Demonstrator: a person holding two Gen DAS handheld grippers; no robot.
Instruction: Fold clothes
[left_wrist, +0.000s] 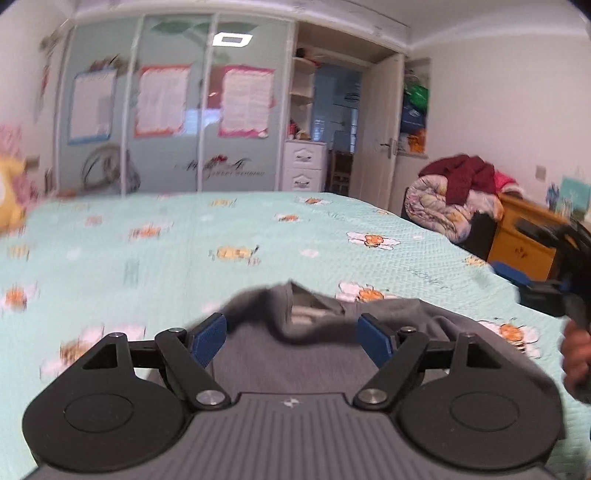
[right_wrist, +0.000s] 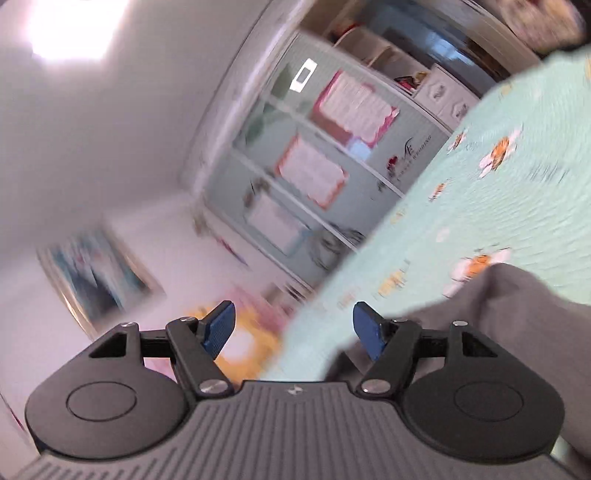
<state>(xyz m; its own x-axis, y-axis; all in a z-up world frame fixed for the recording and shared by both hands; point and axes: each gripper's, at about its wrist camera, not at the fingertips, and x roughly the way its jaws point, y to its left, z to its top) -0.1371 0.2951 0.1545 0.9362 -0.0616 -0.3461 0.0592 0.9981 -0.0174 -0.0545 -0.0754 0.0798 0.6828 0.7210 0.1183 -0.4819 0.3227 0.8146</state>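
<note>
Left claw (left_wrist: 293, 338) spread above grey garment (left_wrist: 295, 354), right claw (right_wrist: 293, 330) spread, empty

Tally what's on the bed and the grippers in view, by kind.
Grey garment: 1
Grippers, both open and empty: 2 (left gripper, right gripper)
Total: 3

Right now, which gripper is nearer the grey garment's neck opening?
Left. The left gripper hangs open just above the grey garment, its neck opening straight ahead. The right gripper, also open, is off past the garment's edge, rolled sideways.
</note>
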